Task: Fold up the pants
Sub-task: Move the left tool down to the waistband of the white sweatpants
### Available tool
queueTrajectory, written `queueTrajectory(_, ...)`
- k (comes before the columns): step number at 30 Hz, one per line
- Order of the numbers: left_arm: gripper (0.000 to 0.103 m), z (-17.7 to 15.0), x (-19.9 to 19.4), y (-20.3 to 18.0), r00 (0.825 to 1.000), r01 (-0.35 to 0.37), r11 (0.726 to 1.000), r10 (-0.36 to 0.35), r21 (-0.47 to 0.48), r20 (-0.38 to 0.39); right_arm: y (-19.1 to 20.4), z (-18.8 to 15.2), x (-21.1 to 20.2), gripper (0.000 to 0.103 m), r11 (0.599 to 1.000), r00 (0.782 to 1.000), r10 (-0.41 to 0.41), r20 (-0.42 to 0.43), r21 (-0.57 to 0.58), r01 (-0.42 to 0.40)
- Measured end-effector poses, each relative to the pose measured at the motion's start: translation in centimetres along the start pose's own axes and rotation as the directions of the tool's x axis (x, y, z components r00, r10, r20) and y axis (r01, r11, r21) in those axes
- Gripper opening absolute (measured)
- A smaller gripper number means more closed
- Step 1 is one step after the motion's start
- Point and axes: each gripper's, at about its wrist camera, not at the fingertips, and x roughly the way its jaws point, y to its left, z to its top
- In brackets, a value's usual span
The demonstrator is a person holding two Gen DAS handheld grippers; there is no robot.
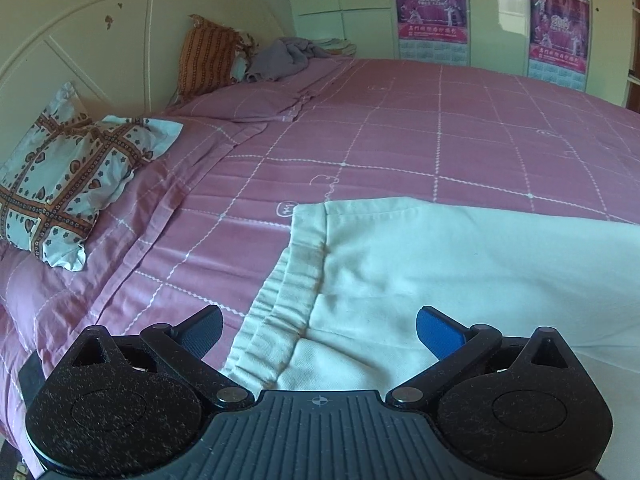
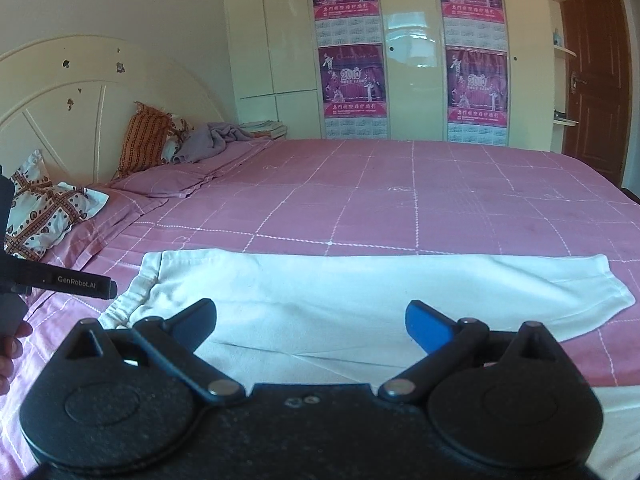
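Observation:
White pants (image 1: pixel 440 272) lie flat on the pink checked bed cover, waistband (image 1: pixel 280 292) to the left and leg ends (image 2: pixel 592 288) to the right. In the right wrist view the pants (image 2: pixel 320 292) stretch across the bed in front of me. My left gripper (image 1: pixel 319 330) is open and empty, hovering just above the waistband end. My right gripper (image 2: pixel 311 322) is open and empty, above the middle of the pants. The left gripper's body (image 2: pixel 60 282) shows at the left edge of the right wrist view.
The pink bed cover (image 2: pixel 400 200) spreads far and right. A heart-patterned pillow (image 1: pixel 68 184) lies at the left by the headboard (image 1: pixel 80 40). An orange pillow (image 1: pixel 208 56) and a grey cloth (image 1: pixel 280 60) lie farther back. A wardrobe with posters (image 2: pixel 400 48) and a brown door (image 2: pixel 596 72) stand beyond.

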Motion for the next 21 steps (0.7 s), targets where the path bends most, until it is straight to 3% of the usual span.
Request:
queueTrajectory(5, 0.103, 1.8, 5.8, 1.4, 0.998, -0.029, 0.999, 0.027, -0.038, -0.052, 0.4, 1.1, 5.6, 0.101, 0.999, 0.999, 0.038, -0.035, -0.037, -0.040)
queueTrajectory(10, 0.103, 3.2, 10.9, 1.7, 0.995, -0.063, 0.998, 0.062, -0.014, -0.077, 1.6, 2.0, 11.6, 0.101, 0.989, 0.994, 0.068, -0.080, -0.128, -0.078)
queueTrajectory(16, 0.103, 4.3, 16.1, 2.7, 0.991, -0.052, 0.997, 0.044, -0.061, -0.127, 1.8, 2.8, 18.3, 0.100, 0.986, 0.980, 0.109, -0.164, -0.107, -0.128)
queueTrajectory(21, 0.103, 4.8, 19.1, 3.5, 0.990, -0.016, 0.997, 0.005, -0.080, -0.144, 2.3, 3.5, 22.9, 0.100, 0.973, 0.969, 0.119, -0.216, -0.167, -0.157)
